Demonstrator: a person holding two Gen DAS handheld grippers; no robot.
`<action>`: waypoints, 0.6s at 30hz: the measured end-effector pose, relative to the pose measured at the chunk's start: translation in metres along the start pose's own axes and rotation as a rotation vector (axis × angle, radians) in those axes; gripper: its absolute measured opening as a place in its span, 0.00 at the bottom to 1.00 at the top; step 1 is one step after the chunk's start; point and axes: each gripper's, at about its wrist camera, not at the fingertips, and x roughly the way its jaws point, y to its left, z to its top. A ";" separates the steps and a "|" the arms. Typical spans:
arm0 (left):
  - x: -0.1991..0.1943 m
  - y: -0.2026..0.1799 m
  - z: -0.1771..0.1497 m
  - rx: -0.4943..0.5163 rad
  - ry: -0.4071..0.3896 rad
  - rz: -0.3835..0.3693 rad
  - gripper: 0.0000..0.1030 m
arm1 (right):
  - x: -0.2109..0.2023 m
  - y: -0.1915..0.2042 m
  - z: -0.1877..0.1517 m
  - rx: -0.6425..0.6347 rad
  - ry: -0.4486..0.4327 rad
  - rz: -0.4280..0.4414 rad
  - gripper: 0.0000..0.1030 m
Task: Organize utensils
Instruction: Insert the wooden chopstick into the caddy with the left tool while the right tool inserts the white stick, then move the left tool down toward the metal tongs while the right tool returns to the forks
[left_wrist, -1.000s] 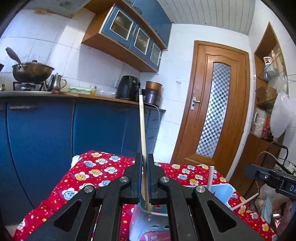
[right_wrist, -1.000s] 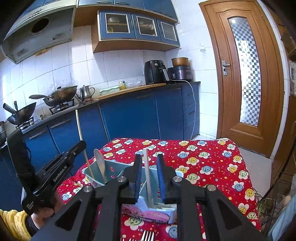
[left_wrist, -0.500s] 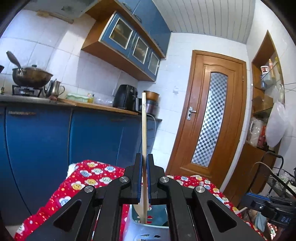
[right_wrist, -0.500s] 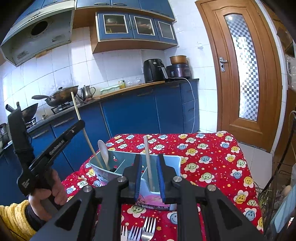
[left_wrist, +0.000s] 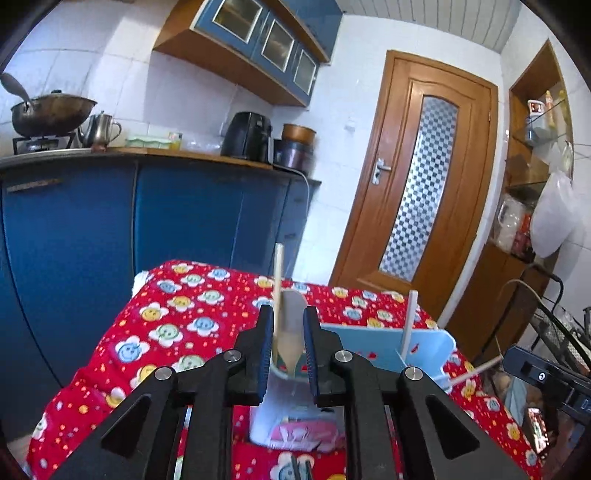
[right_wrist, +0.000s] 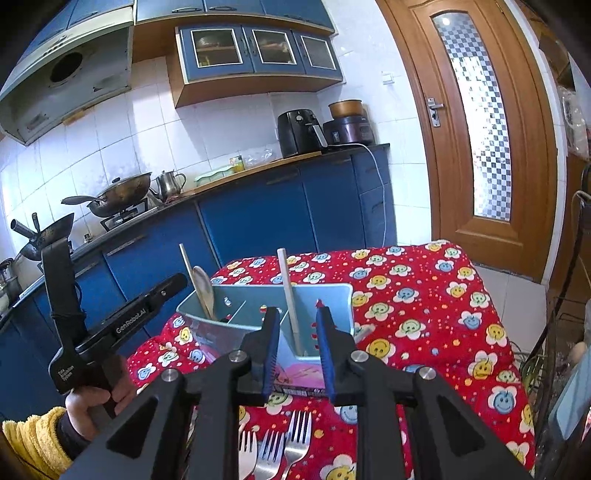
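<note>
utensils stand in a pale blue caddy on the bench, which is covered by a red flowered cloth. in the right wrist view the caddy's inside dividers show: a thin wooden chopstick and a wooden spoon lean together in the left compartment, and a white chopstick stands slightly tilted in the right one. three metal forks lie on the cloth in front of the caddy, tines pointing toward it, seen only from this camera.

the left wrist view looks at the caddy from its end. here the wooden chopstick rises just inside the left finger of the left hand-held gripper, with the spoon bowl framed in the gap. the jaws are parted and neither pad visibly presses on the spoon or stick. the white chopstick stands farther right, and another white stick pokes out sideways near the caddy's far corner.

the right hand-held gripper hovers low before the caddy, jaws wide, holding nothing. only its camera shows the left hand-held gripper from outside, gripped by a hand in a yellow sleeve.
</note>
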 end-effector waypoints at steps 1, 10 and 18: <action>-0.003 0.001 -0.001 -0.001 0.014 -0.004 0.16 | -0.002 0.001 -0.001 0.004 0.004 -0.002 0.24; -0.032 0.003 -0.011 0.035 0.139 0.049 0.16 | -0.022 0.006 -0.016 0.047 0.051 -0.006 0.30; -0.057 0.009 -0.025 0.046 0.242 0.038 0.16 | -0.035 0.010 -0.034 0.078 0.110 0.002 0.35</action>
